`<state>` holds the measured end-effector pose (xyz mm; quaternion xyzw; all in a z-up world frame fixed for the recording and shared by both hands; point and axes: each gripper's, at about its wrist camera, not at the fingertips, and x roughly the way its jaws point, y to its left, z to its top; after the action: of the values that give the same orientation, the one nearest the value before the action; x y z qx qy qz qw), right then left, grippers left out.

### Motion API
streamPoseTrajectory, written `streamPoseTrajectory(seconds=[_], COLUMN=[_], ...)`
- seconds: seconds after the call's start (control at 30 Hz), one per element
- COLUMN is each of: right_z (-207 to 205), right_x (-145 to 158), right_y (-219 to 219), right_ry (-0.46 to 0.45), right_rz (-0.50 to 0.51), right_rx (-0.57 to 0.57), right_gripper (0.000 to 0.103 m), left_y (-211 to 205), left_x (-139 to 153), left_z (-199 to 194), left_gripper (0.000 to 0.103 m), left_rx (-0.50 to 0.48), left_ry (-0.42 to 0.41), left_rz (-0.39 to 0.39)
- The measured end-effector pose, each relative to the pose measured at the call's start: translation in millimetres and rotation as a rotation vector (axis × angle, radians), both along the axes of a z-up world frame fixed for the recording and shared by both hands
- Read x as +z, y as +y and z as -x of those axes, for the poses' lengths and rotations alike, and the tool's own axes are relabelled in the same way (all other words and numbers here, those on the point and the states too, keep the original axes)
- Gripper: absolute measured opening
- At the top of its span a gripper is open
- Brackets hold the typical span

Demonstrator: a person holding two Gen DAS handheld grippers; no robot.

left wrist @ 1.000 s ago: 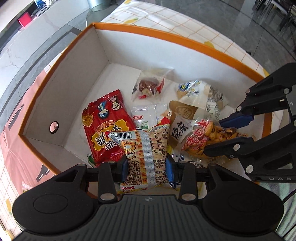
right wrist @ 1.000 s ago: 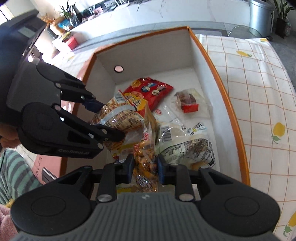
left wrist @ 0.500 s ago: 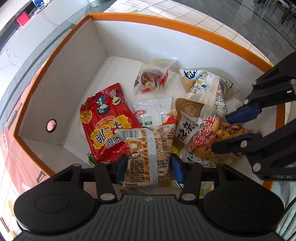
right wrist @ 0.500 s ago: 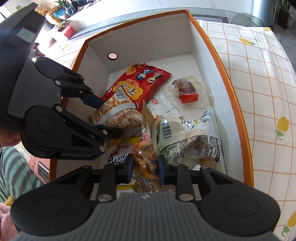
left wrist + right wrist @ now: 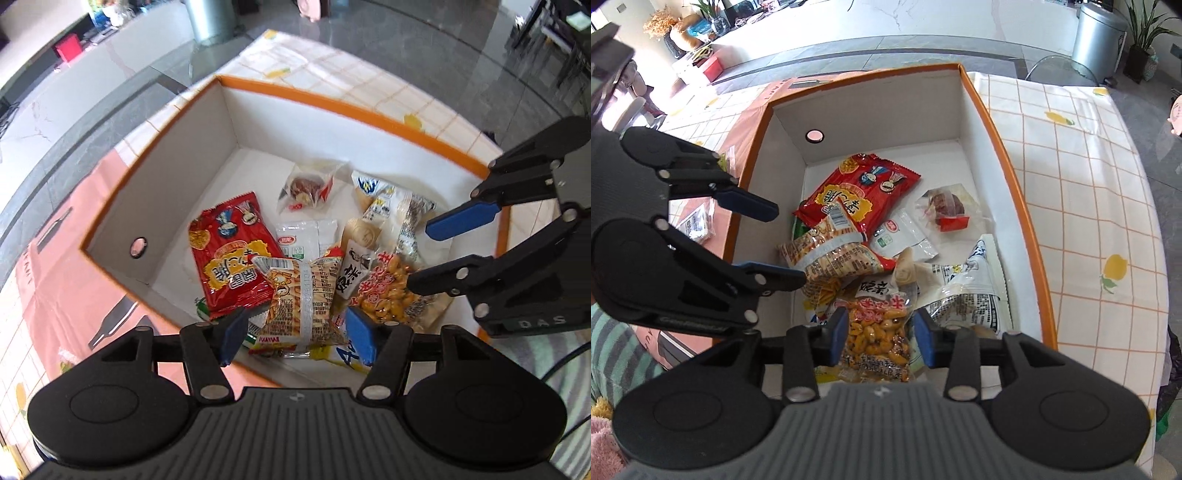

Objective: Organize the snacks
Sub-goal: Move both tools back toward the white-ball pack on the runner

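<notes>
An orange-rimmed white box (image 5: pixel 332 107) (image 5: pixel 1008 166) holds several snack packs. My left gripper (image 5: pixel 295 338) is open above the near end of the box; the tan cracker pack (image 5: pixel 303 299) (image 5: pixel 831 254) lies loose between its blue pads. My right gripper (image 5: pixel 879 332) is open too, with the clear peanut pack (image 5: pixel 879 332) (image 5: pixel 388 295) lying between its fingers, free of them. A red chip bag (image 5: pixel 229 254) (image 5: pixel 857 192), a small white sachet (image 5: pixel 306 236), a clear date pack (image 5: pixel 310 184) (image 5: pixel 945 206) and a white-blue bag (image 5: pixel 395 206) (image 5: pixel 975 288) lie around them.
The box stands on a checked lemon-print tablecloth (image 5: pixel 1089 184). A peach-coloured lid or mat (image 5: pixel 55 280) lies beside the box. A small packet (image 5: pixel 698 221) lies outside the box on the left. A grey bin (image 5: pixel 1097 37) stands far back.
Both grippers have opened and let go of their packs, which now lie in the box. Both have pulled back and up from the box.
</notes>
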<state>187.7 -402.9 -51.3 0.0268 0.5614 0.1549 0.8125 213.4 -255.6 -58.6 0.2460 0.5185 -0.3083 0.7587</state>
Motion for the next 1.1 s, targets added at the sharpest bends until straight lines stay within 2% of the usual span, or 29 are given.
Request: streamPoseTrajectory(seconds=[0.1,0.27,0.43,0.6,0.67,0.9,0.93,1.0,1.1], right_z=[6,20,36,50,54,68,69,71,67], right_x=[9,23,39,54,58,61,59,52,36], right_y=[4,12,26,50,62,112,121,141,172], right_ry=[-0.011,-0.05,-0.107,-0.186,-0.219,-0.29,-0.295,-0.297,-0.266], right_rz=[0.01,0.019,-0.004,-0.05,-0.069,-0.186,-0.198,-0.223,-0.249], right_rx=[-0.039,-0.119,-0.184,-0.22,-0.226,-0.237,-0.239,-0.248,-0.255], right_gripper=[0.041,0.043,0.045,0.052,0.056,0.058,0.058,0.066,0.067], left_y=[11,39,77,125,145,221,232,251,274], left_x=[14,37,53,66,68,64,62,57,43], left_z=[7,21,31,33,33,32,32,31,31], left_gripper=[0.072,0.072,0.072,0.072,0.072,0.072,0.072,0.072,0.072], left_rx=[0.052,0.131,0.225,0.318,0.35,0.457,0.479,0.533,0.623], left_ry=[-0.037,-0.091,-0.129,-0.156,-0.16,-0.172,-0.175,-0.166,-0.162], left_rz=[0.016,0.09,0.153,0.181,0.182,0.18,0.179,0.182,0.174])
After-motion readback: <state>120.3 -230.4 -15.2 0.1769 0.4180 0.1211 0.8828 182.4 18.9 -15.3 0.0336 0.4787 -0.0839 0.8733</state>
